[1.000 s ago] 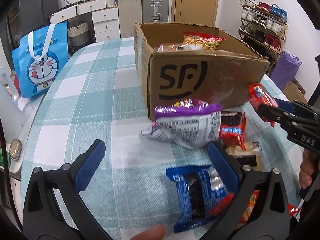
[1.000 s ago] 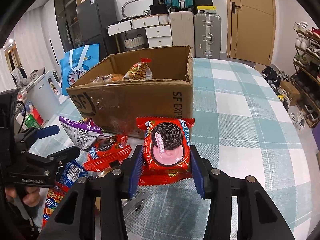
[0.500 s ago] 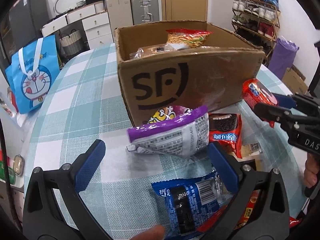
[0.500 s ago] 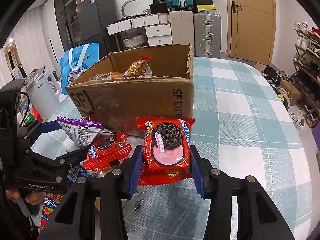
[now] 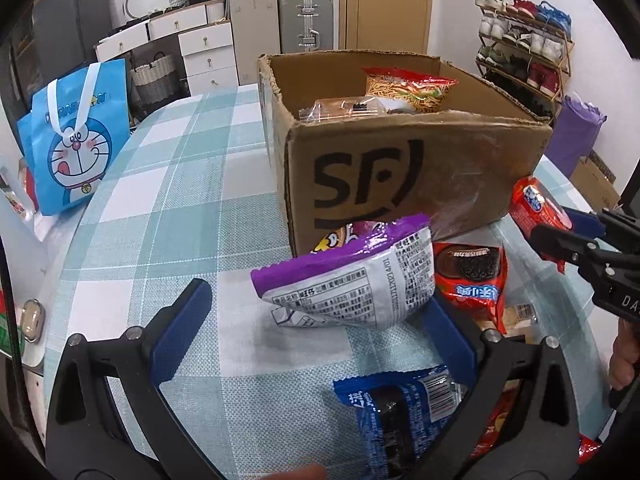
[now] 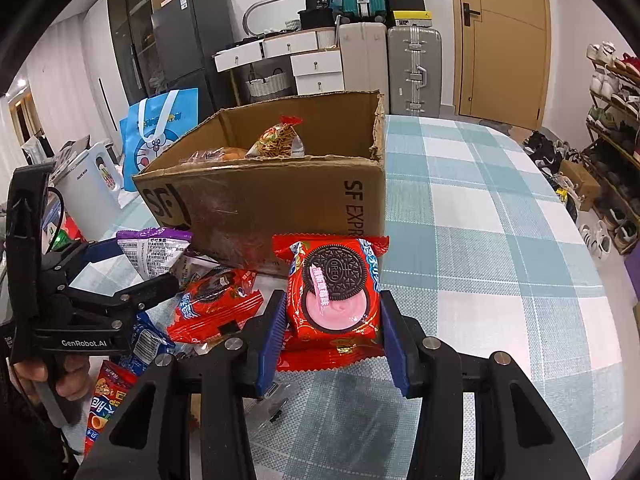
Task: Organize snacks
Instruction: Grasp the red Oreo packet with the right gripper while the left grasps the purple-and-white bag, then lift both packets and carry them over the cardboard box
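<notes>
An open cardboard SF box [image 5: 404,168] stands on the checked table and holds a noodle packet [image 5: 408,88] and a bread pack [image 5: 344,108]. My left gripper [image 5: 316,320] is open, its fingers either side of a purple and white snack bag [image 5: 352,280] leaning in front of the box. A blue Oreo pack [image 5: 396,412] lies near its right finger. My right gripper [image 6: 332,328] is shut on a red Oreo pack [image 6: 336,288], held above the table just before the box [image 6: 280,196]. The left gripper also shows in the right wrist view [image 6: 120,268].
More red snack packs [image 6: 216,304] lie in a pile in front of the box. A blue Doraemon bag [image 5: 76,136] stands at the table's left edge. Drawers, suitcases and a door are behind; a shoe rack [image 5: 524,52] is at the right.
My left gripper has moved forward toward the purple bag and the box, so the bag now sits between its fingers. The right gripper holds the red Oreo pack still.
</notes>
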### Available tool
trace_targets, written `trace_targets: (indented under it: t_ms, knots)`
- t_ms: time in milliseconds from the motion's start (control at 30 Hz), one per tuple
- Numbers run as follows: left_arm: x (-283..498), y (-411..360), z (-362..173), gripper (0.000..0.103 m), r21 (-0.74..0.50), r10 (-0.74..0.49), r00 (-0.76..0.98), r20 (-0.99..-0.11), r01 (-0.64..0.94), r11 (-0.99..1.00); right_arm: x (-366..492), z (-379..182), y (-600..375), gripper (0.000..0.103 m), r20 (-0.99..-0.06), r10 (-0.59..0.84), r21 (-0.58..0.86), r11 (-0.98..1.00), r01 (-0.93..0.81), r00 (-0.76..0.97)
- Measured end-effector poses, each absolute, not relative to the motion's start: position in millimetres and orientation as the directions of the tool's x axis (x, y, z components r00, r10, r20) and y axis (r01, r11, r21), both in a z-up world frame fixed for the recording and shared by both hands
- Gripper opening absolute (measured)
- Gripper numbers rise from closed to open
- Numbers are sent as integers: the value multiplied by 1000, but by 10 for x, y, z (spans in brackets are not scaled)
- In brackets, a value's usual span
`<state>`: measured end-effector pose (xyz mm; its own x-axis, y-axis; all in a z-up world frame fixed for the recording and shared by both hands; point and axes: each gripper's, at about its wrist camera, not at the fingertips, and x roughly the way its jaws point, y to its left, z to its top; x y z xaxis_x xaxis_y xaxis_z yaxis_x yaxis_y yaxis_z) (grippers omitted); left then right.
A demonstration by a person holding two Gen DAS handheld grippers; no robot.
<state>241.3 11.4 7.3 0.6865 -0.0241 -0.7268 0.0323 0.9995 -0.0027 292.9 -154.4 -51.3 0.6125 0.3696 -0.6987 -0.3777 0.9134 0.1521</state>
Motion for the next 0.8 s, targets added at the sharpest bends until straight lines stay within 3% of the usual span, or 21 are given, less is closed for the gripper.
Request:
trace_targets:
  t_ms: [200,367,800]
  knots:
    - [2359,22,87,85,10,-46,700,-713,76,997,2917,-503,-1535,46,-697,372,153,912,-380,613]
    - [2300,-64,112,62,13,-88,714,-695,135,991,2916,-504,-1536,46,-698,372,153,913,-379,612]
    - [2164,-41,153,61,3,-111,727,-678,154,988,2858,-443,-1503,46,-687,383,160,908,-386,617]
